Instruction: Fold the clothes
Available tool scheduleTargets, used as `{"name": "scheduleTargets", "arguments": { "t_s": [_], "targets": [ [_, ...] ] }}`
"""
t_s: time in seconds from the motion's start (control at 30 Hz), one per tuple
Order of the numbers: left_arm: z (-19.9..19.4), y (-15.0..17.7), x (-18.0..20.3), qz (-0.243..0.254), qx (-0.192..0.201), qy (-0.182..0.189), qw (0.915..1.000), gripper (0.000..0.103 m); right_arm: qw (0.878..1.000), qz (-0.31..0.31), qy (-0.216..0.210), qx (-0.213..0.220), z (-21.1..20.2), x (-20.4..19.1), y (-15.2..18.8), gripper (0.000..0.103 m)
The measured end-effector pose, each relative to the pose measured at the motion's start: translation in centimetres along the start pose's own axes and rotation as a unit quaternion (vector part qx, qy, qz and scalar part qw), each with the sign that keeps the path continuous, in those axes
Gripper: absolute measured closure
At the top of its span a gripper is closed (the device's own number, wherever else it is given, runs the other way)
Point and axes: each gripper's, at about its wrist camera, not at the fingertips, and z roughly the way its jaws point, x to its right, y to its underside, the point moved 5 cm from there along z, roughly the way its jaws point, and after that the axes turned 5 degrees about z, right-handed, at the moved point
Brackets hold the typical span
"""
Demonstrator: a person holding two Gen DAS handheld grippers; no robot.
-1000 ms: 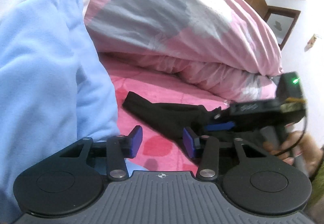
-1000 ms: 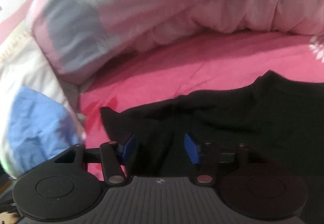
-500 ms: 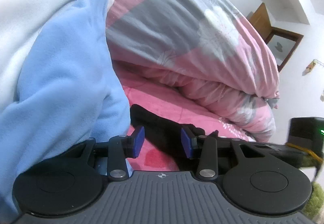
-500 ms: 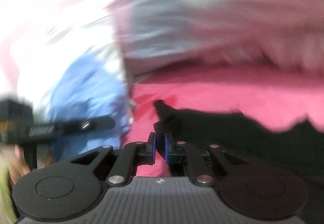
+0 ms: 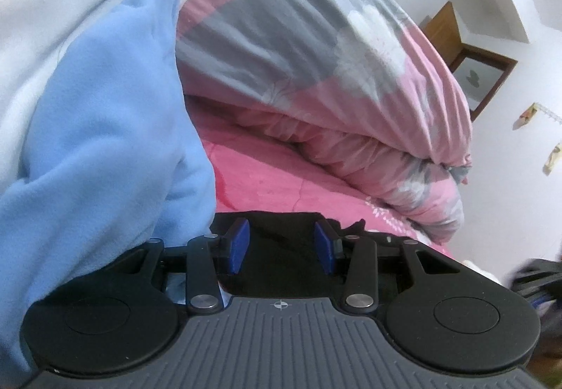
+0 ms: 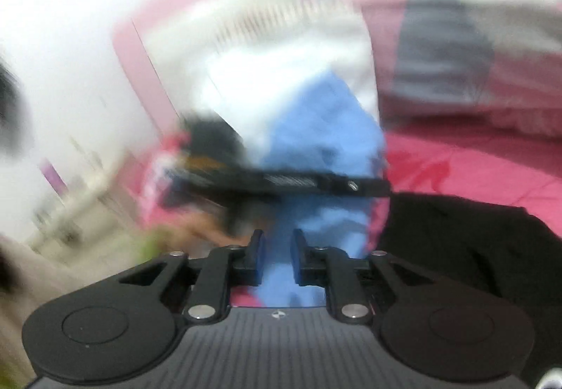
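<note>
A black garment (image 5: 281, 259) lies on the pink bed sheet (image 5: 281, 178). In the left wrist view my left gripper (image 5: 281, 245) is open, with its blue pads on either side of the garment's edge. In the blurred right wrist view the black garment (image 6: 467, 248) lies to the right. My right gripper (image 6: 276, 257) is partly open and empty, over blue fabric. The left gripper's body (image 6: 288, 180) crosses that view ahead of it.
A blue fleece blanket (image 5: 105, 143) and white bedding (image 5: 42, 2) pile up on the left. A pink and grey quilt (image 5: 316, 55) is heaped at the back of the bed. A wooden frame (image 5: 484, 79) hangs on the white wall.
My left gripper has moved forward over the black garment's edge. My right gripper shut on the garment, swung left, and now stands partly open with nothing in it.
</note>
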Motion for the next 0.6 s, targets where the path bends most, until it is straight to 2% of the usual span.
{"name": "scheduleTargets", "arguments": {
  "t_s": [0.07,0.2,0.23,0.27,0.33,0.43,0.47,0.5,0.53,0.6],
  "targets": [
    [-0.2,-0.1,0.4,0.002,0.003,0.001,1.0,0.062,0.999,0.018,0.005,0.038,-4.3,-1.5,0.2,0.067],
    [-1.1,-0.1,2.2,0.018,-0.003,0.022,0.9996,0.061,0.993,0.053,0.008,0.108,-13.0,-4.9,1.5,0.067],
    [-1.3,-0.1,2.9,0.023,-0.008,0.031,0.9992,0.061,0.991,0.053,0.003,0.126,-14.8,-6.1,2.0,0.062],
    [-1.5,0.2,3.7,0.025,-0.016,0.045,0.9985,0.06,0.987,0.059,0.002,0.147,-16.1,-6.9,2.6,0.053],
    [-1.7,1.3,5.7,0.018,-0.04,0.096,0.9944,0.06,0.979,0.071,0.0,0.191,-18.7,-8.5,3.8,0.041],
    [-1.0,4.6,7.9,-0.013,-0.094,0.143,0.9852,0.059,0.965,0.126,0.027,0.229,-19.3,-7.0,4.7,0.04],
    [-0.6,6.1,8.1,-0.021,-0.116,0.142,0.9827,0.059,0.96,0.151,0.03,0.234,-19.0,-6.0,4.9,0.04],
    [-0.3,7.4,7.9,-0.024,-0.138,0.129,0.9817,0.059,0.956,0.175,0.027,0.233,-18.5,-4.9,5.1,0.04],
    [0.0,8.5,7.4,-0.023,-0.155,0.103,0.9822,0.063,0.952,0.2,0.024,0.231,-18.0,-3.8,5.3,0.04],
    [-0.4,9.4,5.9,-0.015,-0.162,0.052,0.9854,0.083,0.942,0.244,0.013,0.23,-16.7,-1.4,5.7,0.04]
  ]
}}
